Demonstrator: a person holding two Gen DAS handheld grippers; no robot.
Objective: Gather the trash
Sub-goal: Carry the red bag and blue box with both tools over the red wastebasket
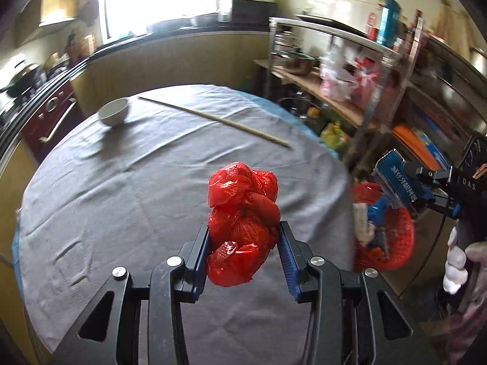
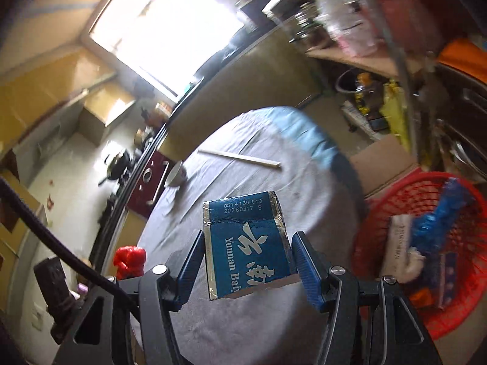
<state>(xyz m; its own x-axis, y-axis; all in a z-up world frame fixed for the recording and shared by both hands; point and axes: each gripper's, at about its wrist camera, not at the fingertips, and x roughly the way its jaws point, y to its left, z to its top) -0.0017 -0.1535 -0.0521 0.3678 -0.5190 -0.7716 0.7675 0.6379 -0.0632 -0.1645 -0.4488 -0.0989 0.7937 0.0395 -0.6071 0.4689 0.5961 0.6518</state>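
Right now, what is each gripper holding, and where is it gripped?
The left gripper clamps a crumpled red plastic bag around its lower bulge. The right gripper pinches a blue carton by its two side faces.

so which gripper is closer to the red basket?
Right. The right gripper, holding a blue box, is just above the red basket. The left gripper, holding a red bag, is over the table beside it.
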